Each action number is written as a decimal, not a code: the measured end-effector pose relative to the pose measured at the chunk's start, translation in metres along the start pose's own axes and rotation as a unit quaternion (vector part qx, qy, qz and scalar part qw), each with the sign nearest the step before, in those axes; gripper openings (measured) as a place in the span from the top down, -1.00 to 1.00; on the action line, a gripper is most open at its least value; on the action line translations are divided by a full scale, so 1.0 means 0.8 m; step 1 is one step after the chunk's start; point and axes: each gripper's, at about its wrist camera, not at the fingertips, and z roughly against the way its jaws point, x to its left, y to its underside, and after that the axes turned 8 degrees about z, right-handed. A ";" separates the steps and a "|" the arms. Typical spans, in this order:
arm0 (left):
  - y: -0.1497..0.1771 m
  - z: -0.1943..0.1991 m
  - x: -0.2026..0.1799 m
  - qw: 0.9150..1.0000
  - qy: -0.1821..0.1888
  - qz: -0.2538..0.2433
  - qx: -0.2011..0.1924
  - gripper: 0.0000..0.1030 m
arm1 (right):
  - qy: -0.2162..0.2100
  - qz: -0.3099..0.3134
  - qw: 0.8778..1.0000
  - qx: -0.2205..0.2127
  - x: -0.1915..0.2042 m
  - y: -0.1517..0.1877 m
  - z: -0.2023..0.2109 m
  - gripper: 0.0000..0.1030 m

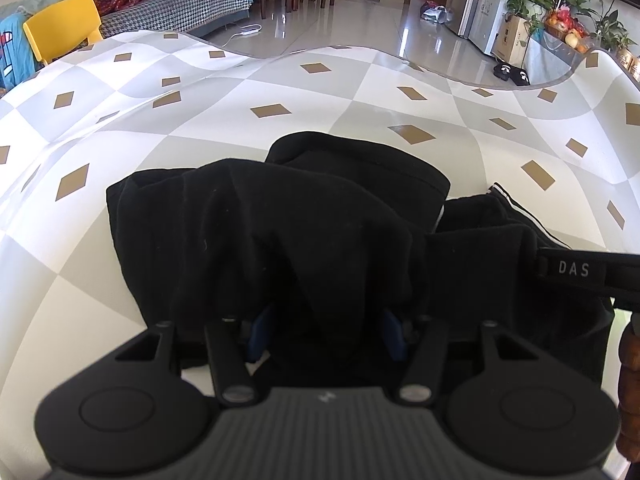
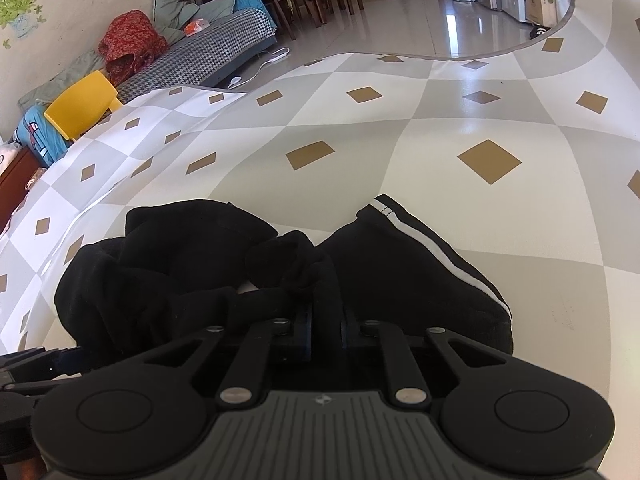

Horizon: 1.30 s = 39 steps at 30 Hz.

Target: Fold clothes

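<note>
A black garment point(image 1: 280, 216) with a white side stripe point(image 2: 440, 252) lies bunched on the checked tablecloth point(image 1: 360, 92), close to the near edge. My left gripper point(image 1: 326, 320) has a thick fold of it between its blue pads point(image 1: 260, 332), and the cloth drapes over the fingertips and hides them. In the right wrist view, my right gripper point(image 2: 326, 320) stands with its jaws narrow, pinched on a thin black ridge of the garment point(image 2: 200, 264). That same gripper's finger point(image 1: 576, 270) reaches in from the right of the left wrist view. The two grippers sit side by side on the garment's near edge.
The tablecloth point(image 2: 460, 120) stretches bare beyond the garment to its wavy far edge. Behind it are a yellow chair point(image 1: 64, 24), a houndstooth sofa point(image 1: 180, 8), wooden dining chairs, a glossy floor, and plants with a box point(image 1: 516, 32) at the right.
</note>
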 end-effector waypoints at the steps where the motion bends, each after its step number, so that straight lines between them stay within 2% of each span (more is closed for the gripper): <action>1: -0.001 -0.001 0.000 1.000 0.000 0.002 0.000 -0.02 | 0.000 -0.002 1.000 -0.001 -0.001 -0.001 -0.001 0.75; 9: -0.011 -0.007 -0.002 1.000 -0.001 0.011 -0.004 0.01 | 0.001 -0.015 1.000 -0.008 -0.005 -0.010 -0.006 0.80; 14: -0.018 -0.007 -0.002 1.000 0.000 0.014 -0.010 0.09 | 0.001 -0.020 0.999 -0.028 -0.005 -0.018 0.001 0.84; 17: -0.022 -0.002 0.000 1.000 -0.003 0.020 -0.022 0.15 | -0.001 -0.019 0.998 -0.053 -0.003 -0.025 0.014 0.84; 22: -0.029 0.027 -0.012 0.996 -0.008 -0.008 -0.083 0.15 | -0.006 -0.015 0.995 -0.099 0.003 -0.036 0.046 0.87; 27: -0.035 0.049 -0.013 0.995 0.002 -0.008 -0.104 0.15 | -0.016 -0.009 0.990 -0.138 0.014 -0.047 0.083 0.87; 35: -0.033 0.078 -0.007 0.992 0.009 -0.008 -0.123 0.15 | -0.021 0.019 0.988 -0.151 0.034 -0.040 0.116 0.87; 39: -0.032 0.091 -0.001 0.992 0.012 -0.008 -0.129 0.15 | -0.037 0.031 0.987 -0.153 0.042 -0.035 0.130 0.87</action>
